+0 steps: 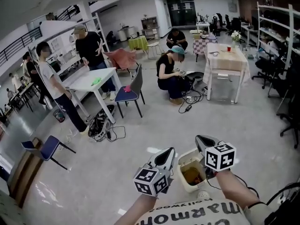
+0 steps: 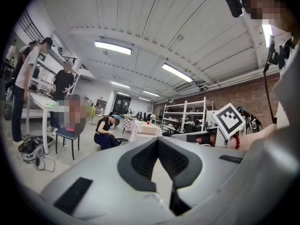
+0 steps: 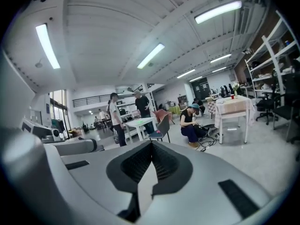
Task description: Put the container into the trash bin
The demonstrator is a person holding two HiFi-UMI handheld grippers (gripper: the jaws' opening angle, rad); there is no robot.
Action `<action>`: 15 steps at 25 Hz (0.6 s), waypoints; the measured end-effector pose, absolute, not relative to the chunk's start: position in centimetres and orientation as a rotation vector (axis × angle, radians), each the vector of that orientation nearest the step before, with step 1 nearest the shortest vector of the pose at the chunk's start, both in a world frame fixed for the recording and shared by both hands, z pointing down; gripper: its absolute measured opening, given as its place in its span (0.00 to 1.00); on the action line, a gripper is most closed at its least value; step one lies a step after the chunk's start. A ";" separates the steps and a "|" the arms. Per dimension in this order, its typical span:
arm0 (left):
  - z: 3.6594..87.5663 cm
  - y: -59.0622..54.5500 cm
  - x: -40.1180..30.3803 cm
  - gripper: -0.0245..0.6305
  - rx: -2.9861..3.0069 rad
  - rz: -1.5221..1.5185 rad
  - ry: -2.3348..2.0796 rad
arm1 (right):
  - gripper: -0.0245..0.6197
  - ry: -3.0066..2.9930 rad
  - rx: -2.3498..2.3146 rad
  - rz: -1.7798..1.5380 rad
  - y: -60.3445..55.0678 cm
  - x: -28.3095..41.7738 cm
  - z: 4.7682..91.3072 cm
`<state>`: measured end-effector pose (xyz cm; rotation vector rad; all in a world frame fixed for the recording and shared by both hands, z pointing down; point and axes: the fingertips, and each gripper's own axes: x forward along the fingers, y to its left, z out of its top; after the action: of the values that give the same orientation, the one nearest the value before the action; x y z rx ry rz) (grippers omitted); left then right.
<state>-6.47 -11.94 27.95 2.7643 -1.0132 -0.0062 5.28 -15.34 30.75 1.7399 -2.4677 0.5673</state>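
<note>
Nearest, the left claw (image 1: 169, 152) and the right claw (image 1: 200, 140) are both hanging pressed together, pinching nothing, one at each side of the small cream plastic trash bin (image 1: 185, 184), which is standing open on the pale grey floor (image 1: 117, 172). A brownish thing (image 1: 191, 176) is lying inside the bin. I cannot tell whether that is the container, and no other container is showing. The bin is looking light, so a careless swing of either claw is risking a knock that tips it and spills its load. Farther off, people are gathering round a white bench (image 1: 82, 85), well apart from the bin.
</note>
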 end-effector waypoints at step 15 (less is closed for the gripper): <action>32.1 -3.2 -11.5 0.03 2.693 0.080 -0.858 | 0.04 -2.260 1.905 0.802 -3.3 2.7 36.3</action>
<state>-11.51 -3.23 32.14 2.6926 -0.8582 0.0803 2.68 -3.34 36.33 1.9055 -2.2598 0.8019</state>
